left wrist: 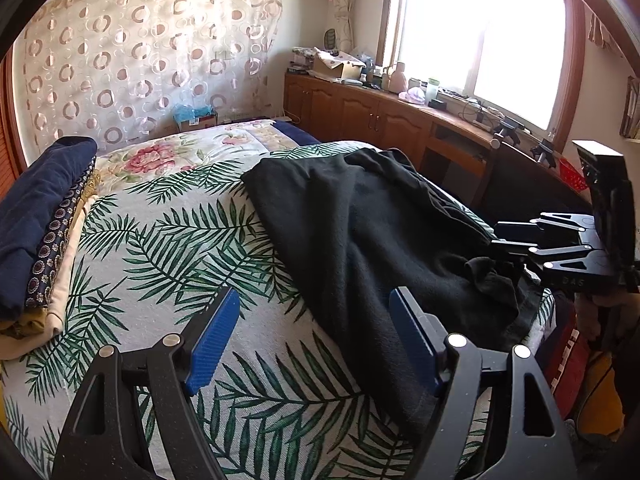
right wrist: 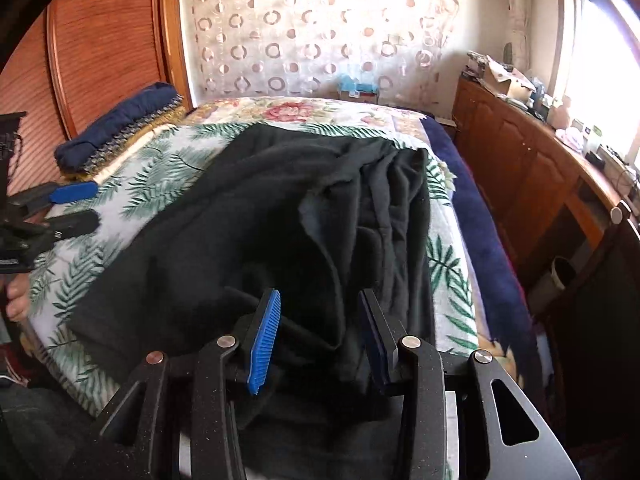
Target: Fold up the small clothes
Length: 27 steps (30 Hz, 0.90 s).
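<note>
A black fleece garment (left wrist: 360,232) lies spread and rumpled on the palm-leaf bed cover (left wrist: 168,248); it also shows in the right wrist view (right wrist: 248,224). My left gripper (left wrist: 316,316) is open and empty, hovering over the cover at the garment's near left edge. My right gripper (right wrist: 320,312) is open with its blue pads on either side of a raised fold of the garment near the bed's edge. The right gripper also shows at the right of the left wrist view (left wrist: 508,236), and the left gripper shows at the left of the right wrist view (right wrist: 76,204).
A stack of folded clothes (left wrist: 36,224) with a navy piece on top sits at the bed's left side, also seen in the right wrist view (right wrist: 120,128). Wooden cabinets (left wrist: 360,112) with clutter run under the window on the right. A wooden headboard (right wrist: 104,48) stands behind the stack.
</note>
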Tool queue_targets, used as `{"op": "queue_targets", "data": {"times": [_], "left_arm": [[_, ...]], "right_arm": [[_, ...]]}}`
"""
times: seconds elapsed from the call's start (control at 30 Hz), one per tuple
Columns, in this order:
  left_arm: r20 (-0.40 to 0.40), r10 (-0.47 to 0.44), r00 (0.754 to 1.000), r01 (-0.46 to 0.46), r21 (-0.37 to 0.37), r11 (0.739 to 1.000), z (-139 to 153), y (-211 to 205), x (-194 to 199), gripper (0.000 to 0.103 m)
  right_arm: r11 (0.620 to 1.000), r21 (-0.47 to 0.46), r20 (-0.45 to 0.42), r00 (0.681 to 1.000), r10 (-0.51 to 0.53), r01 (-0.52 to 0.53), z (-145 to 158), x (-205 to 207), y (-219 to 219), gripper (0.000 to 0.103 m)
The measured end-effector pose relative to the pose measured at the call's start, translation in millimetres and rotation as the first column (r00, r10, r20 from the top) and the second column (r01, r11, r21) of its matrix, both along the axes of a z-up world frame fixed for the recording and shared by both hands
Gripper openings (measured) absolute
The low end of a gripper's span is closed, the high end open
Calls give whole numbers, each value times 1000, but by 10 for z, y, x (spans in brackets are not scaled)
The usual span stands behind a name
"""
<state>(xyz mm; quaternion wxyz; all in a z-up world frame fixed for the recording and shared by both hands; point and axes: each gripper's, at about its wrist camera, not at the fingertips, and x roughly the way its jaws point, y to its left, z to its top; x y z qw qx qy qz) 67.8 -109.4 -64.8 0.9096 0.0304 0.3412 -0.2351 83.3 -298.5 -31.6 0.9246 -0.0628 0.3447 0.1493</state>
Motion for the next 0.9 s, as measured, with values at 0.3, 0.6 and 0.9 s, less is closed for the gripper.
{"op": "queue_targets", "data": {"times": [0.3, 0.6, 0.9], "left_arm": [[-6, -9, 1000, 9, -1, 1000, -27, -25, -4, 78], [-18, -21, 1000, 21, 1, 1000, -68, -72, -18, 78], [-26, -35, 999, 35, 2, 999, -64, -145, -7, 78]], "right_arm": [[995, -35, -51, 995, 88, -90, -220, 86, 251, 41], [990, -8, -104, 984, 142, -144, -244, 74, -14, 8], [997, -31, -123, 990, 69, -74, 17, -363, -606, 6]]}}
